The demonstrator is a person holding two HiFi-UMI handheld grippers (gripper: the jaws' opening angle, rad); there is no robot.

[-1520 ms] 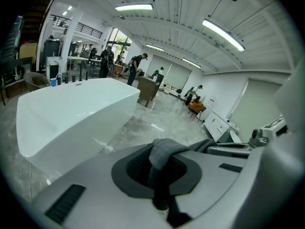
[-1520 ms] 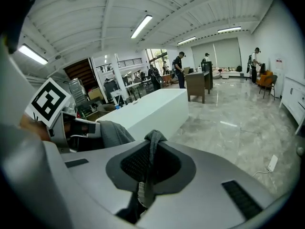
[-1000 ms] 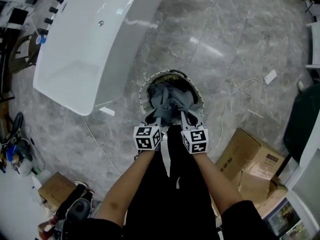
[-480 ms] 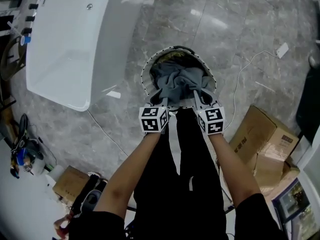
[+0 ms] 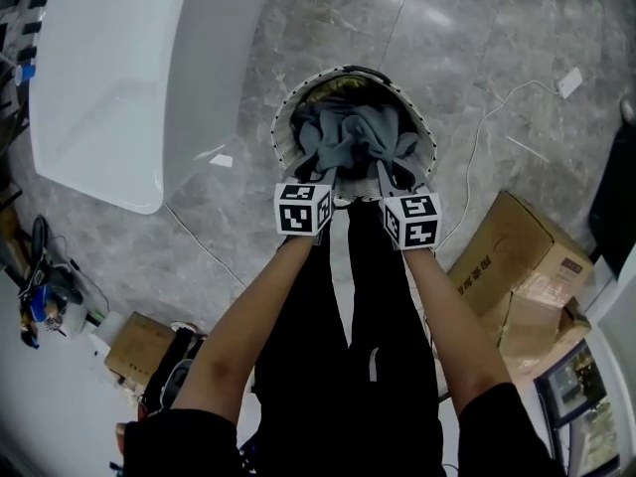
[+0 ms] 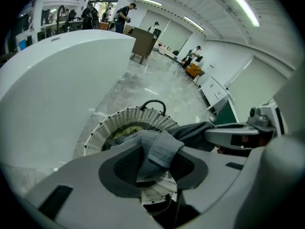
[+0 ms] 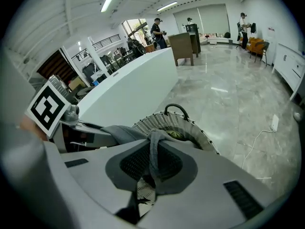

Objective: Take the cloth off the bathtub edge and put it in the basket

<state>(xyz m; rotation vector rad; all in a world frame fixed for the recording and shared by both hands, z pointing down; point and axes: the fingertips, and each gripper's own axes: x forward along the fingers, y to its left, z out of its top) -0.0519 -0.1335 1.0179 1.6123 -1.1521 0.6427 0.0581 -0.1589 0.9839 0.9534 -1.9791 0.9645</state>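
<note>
The grey cloth (image 5: 348, 132) lies bunched in the round white wicker basket (image 5: 281, 127) on the floor, to the right of the white bathtub (image 5: 119, 87). Both grippers reach into the basket's near side. My left gripper (image 5: 320, 179) has just been opening its jaws; in the left gripper view a fold of cloth (image 6: 159, 147) still hangs between the parted pads, over the basket (image 6: 128, 118). My right gripper (image 5: 386, 179) is shut on a thin fold of cloth (image 7: 155, 142), above the basket (image 7: 186, 123).
Cardboard boxes (image 5: 517, 256) stand right of my legs, and a smaller box (image 5: 139, 351) at the lower left. A white cable (image 5: 487, 117) trails over the grey marble floor beyond the basket. People stand far off in the room.
Both grippers have sunk toward the basket with the cloth, and the bundle now sits lower inside the rim.
</note>
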